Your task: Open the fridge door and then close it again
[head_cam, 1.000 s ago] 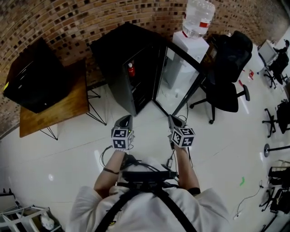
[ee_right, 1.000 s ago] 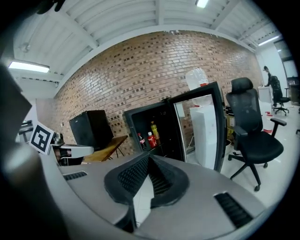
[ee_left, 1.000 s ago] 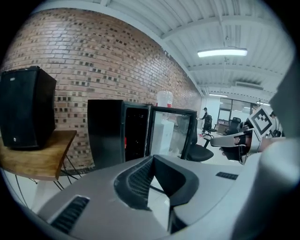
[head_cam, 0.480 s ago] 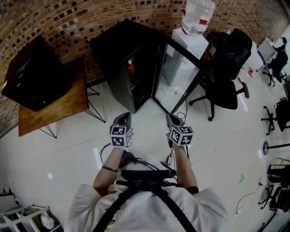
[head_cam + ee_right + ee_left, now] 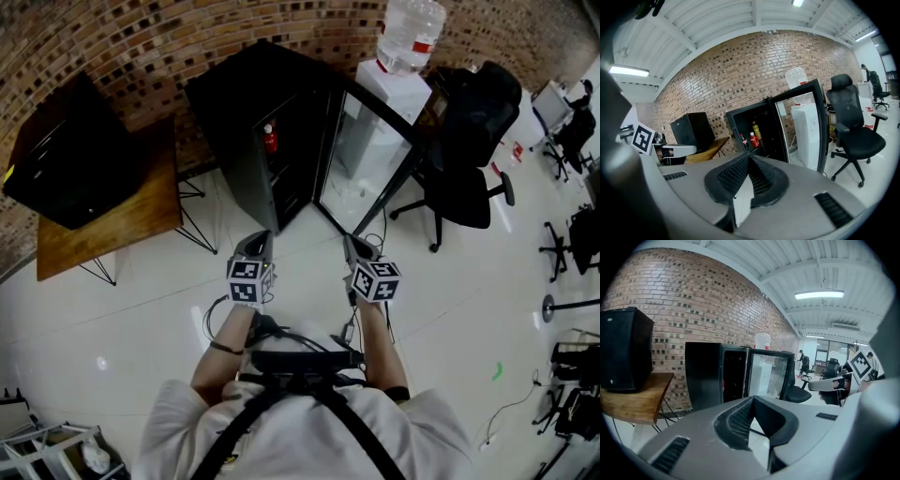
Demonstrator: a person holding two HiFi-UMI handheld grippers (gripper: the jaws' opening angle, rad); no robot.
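A black fridge [image 5: 251, 112] stands against the brick wall with its glass door [image 5: 366, 159] swung wide open to the right. Bottles [image 5: 751, 137] stand on a shelf inside. Both grippers hang in the air over the floor, a good way in front of the fridge and touching nothing. My left gripper [image 5: 257, 246] is shut and empty, facing the fridge body [image 5: 705, 373]. My right gripper [image 5: 356, 248] is shut and empty too, and it points toward the open door [image 5: 806, 122].
A wooden table [image 5: 112, 220] with a black box [image 5: 70, 155] on it stands left of the fridge. A water dispenser [image 5: 398, 66] is behind the door, and a black office chair [image 5: 473, 141] sits to its right. More chairs [image 5: 572, 131] stand at the far right.
Between the oldest frame and now the view has shifted slightly. The grippers and the fridge door hold the same pose.
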